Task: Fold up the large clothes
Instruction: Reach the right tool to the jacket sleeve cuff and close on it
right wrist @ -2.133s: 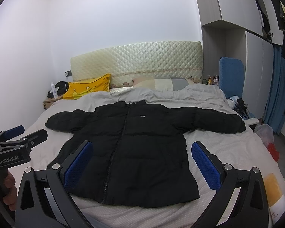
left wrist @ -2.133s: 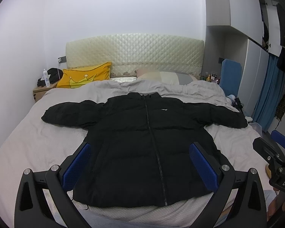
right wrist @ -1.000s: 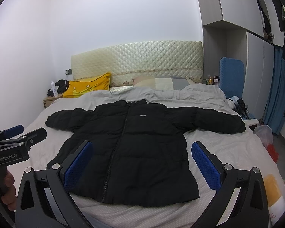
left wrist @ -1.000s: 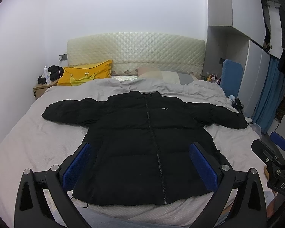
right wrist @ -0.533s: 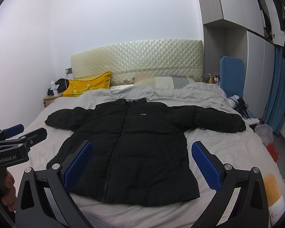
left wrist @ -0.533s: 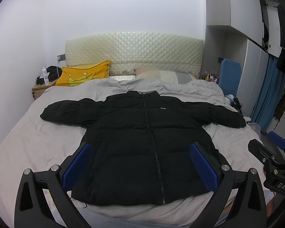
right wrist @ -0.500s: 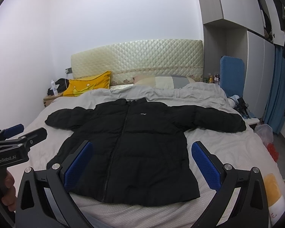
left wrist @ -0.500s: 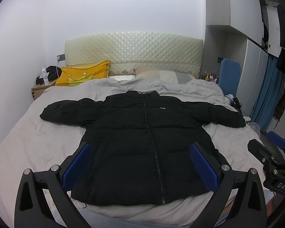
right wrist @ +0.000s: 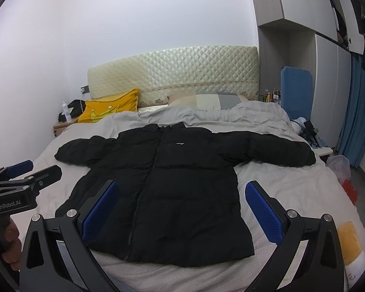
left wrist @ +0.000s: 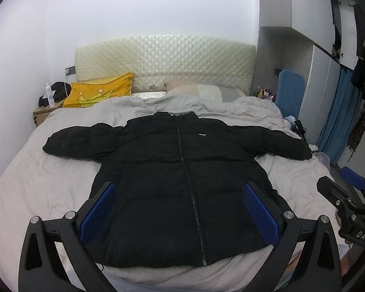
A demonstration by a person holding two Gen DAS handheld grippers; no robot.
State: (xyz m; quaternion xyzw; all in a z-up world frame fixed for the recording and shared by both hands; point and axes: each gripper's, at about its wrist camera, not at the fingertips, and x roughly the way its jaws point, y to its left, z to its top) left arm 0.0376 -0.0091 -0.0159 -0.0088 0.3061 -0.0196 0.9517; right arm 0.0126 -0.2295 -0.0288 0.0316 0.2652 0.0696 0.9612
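A black puffer jacket lies flat and zipped on the bed, both sleeves spread out sideways; in the right wrist view the same jacket fills the middle. My left gripper hovers above the hem, open, with nothing between its blue pads. My right gripper also hangs open over the hem, empty. Each gripper shows at the edge of the other's view: the right gripper at the right, the left gripper at the left, held by a hand.
A grey bedsheet covers the bed, with a yellow pillow and a quilted headboard at the far end. A nightstand stands far left. A blue chair, wardrobe and blue curtain line the right side.
Both grippers have drifted only slightly; the jacket lies as before and both stay open.
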